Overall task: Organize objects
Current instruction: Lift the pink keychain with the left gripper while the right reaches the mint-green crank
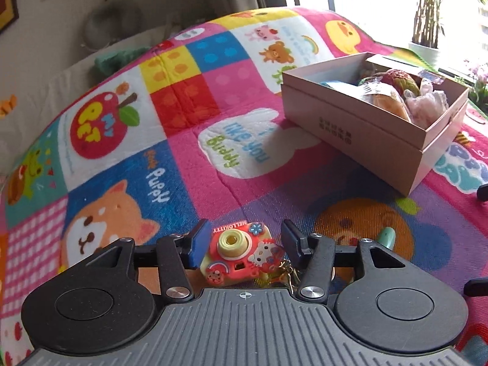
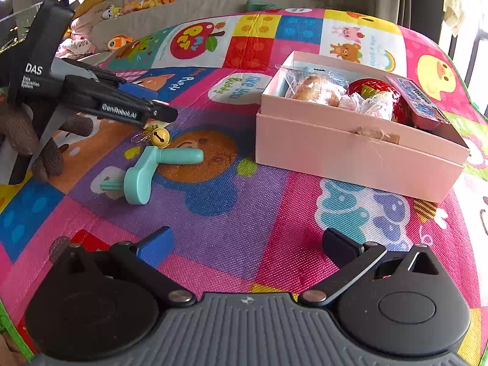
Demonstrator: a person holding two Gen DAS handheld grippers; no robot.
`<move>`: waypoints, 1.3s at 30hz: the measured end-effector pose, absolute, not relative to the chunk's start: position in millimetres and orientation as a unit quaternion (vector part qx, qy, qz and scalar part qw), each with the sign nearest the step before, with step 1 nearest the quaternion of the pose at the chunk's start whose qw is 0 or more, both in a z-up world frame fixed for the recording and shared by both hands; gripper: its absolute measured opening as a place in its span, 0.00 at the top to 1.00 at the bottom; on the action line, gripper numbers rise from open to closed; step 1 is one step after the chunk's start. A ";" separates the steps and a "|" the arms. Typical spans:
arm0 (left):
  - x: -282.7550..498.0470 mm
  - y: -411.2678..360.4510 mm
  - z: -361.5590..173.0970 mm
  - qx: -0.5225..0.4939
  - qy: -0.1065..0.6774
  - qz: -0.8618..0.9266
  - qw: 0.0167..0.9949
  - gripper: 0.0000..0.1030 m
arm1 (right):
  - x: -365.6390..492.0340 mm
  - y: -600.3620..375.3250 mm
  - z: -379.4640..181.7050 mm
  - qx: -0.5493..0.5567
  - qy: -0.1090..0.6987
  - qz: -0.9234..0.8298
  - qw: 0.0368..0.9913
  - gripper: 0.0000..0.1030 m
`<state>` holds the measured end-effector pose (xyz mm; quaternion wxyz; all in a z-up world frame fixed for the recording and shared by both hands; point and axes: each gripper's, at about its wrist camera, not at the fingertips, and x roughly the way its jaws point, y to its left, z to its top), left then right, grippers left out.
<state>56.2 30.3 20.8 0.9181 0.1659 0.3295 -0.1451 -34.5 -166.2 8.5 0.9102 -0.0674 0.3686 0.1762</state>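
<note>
A bright cartoon play mat [image 2: 238, 231] covers the whole surface. On it, toward the window side, sits a pink cardboard box [image 2: 350, 158] already holding wrapped snacks and a red ball. Nearer, a mint-green plastic crank [image 2: 143, 177] lies on the mat, just beside a small gold bell [image 2: 161, 135]. The left claw [image 1: 244, 245] is spread around a red toy camera keychain [image 1: 238, 259], pads not pressing it. The right claw [image 2: 248, 245] hangs spread wide over bare mat
</note>
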 end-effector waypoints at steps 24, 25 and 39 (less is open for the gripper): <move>49.4 73.9 11.2 0.016 0.334 -0.075 0.940 0.38 | -33.7 -165.7 7.2 -0.066 0.372 0.179 0.909 0.00; 45.0 71.7 10.7 0.022 0.330 -0.079 0.940 0.38 | -33.6 -165.8 7.3 -0.066 0.372 0.178 0.909 0.00; 2.2 94.8 10.5 -0.064 0.321 -0.041 0.944 0.39 | -34.8 -123.2 32.4 -0.057 0.343 0.252 0.903 0.00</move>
